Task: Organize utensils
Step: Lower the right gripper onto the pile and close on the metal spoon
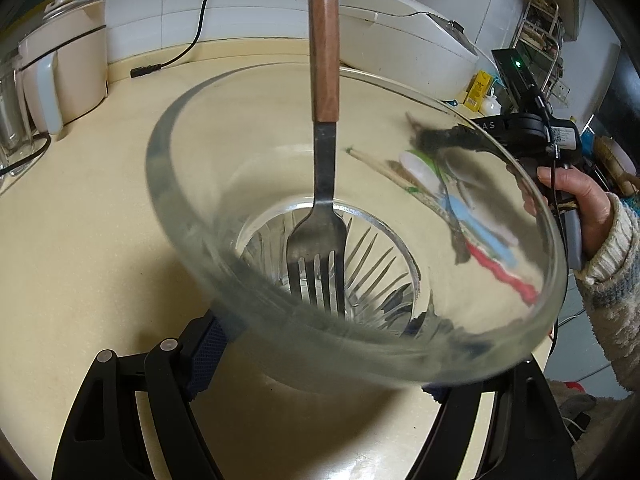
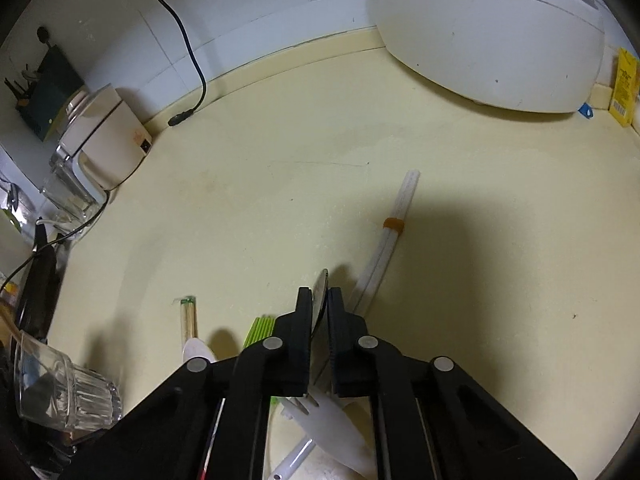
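Metal spoon (image 2: pixel 320 300) is pinched edge-on between your right gripper (image 2: pixel 319 300) pads, thin, stiff, slippery, so hold its neck; left gripper (image 1: pixel 320 356) clamps the fragile glass (image 1: pixel 356 240) with the fork (image 1: pixel 322 208) inside.

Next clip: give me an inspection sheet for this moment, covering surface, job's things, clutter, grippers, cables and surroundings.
Surface: cream countertop, bare in the middle, faint scratches.
Job's things: glass cup with a wooden-handled fork standing in it; metal spoon; loose pile of white plastic spoon, green sticks, wooden chopsticks, banded white straws.
Clutter: yellow packet; a second empty glass.
Grippers: left gripper clamps the glass cup; right gripper shut on the metal spoon.
Cables: unplugged black power lead lying on the counter; thin black wire by the kettle.
Surroundings: white tiled wall, cream kettle, white rice cooker.
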### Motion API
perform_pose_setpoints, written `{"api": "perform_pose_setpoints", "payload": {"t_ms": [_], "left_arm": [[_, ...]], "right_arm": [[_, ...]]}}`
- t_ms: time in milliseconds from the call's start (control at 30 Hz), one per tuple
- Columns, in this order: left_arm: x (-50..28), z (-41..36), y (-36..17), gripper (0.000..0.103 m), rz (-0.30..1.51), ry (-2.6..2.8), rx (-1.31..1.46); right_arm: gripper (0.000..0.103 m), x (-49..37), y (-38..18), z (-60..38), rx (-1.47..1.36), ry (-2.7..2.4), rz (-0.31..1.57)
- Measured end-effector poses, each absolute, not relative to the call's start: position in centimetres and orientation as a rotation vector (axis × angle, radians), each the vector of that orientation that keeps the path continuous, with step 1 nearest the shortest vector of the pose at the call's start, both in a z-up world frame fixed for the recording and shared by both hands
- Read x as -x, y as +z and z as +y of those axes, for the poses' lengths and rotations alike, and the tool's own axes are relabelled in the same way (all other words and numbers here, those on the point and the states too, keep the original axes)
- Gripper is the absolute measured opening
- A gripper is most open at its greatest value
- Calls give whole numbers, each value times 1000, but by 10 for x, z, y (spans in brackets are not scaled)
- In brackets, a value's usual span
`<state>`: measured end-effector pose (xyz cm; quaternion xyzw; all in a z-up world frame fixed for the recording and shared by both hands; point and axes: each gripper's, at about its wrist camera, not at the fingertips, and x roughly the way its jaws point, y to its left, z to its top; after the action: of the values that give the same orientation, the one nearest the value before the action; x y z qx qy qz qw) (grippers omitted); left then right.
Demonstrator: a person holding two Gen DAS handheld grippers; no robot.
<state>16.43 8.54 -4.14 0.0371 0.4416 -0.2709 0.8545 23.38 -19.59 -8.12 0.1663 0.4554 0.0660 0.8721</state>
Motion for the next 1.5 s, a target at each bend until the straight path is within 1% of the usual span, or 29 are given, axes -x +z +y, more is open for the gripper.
{"api": "perform_pose_setpoints", "payload": {"t_ms": [233, 500, 667, 767, 833, 867, 967, 1167, 1233, 1267, 1300, 1400, 1500], "left_arm": [[-166, 88, -42, 82, 928, -568, -85], [-165, 86, -42, 82, 928, -568, -85], [-166, 86, -42, 82, 928, -567, -86], [-165, 87, -42, 82, 928, -569, -83], [-166, 87, -42, 82, 928, -570, -80], [-166, 88, -42, 82, 928, -571, -78], [-167, 90, -42, 82, 929, -577, -68], [-168, 91, -43, 82, 929, -575, -80], [-168, 90, -42, 82, 929, -574, -81], [-169, 91, -43, 82, 929, -575, -80], [-169, 90, -43, 82, 929, -576, -78], [-168, 90, -42, 82, 929, -577, -75], [-169, 90, -42, 82, 929, -577, -77]], "right_arm": [[4, -214, -54, -201, -399, 216, 849], [4, -192, -16, -194, -356, 288, 728], [6, -203, -22, -197, -397, 299, 792], [16, -220, -42, -200, -446, 323, 867], [18, -229, -54, -200, -491, 341, 902], [21, -231, -57, -201, -503, 346, 903], [23, -238, -61, -197, -501, 366, 912], [23, -260, -75, -181, -382, 297, 997], [21, -265, -80, -178, -367, 297, 1022], [18, -263, -80, -177, -358, 305, 1008], [9, -263, -81, -177, -347, 309, 1010], [5, -261, -82, -182, -371, 322, 995], [4, -253, -74, -189, -441, 376, 950]]}}
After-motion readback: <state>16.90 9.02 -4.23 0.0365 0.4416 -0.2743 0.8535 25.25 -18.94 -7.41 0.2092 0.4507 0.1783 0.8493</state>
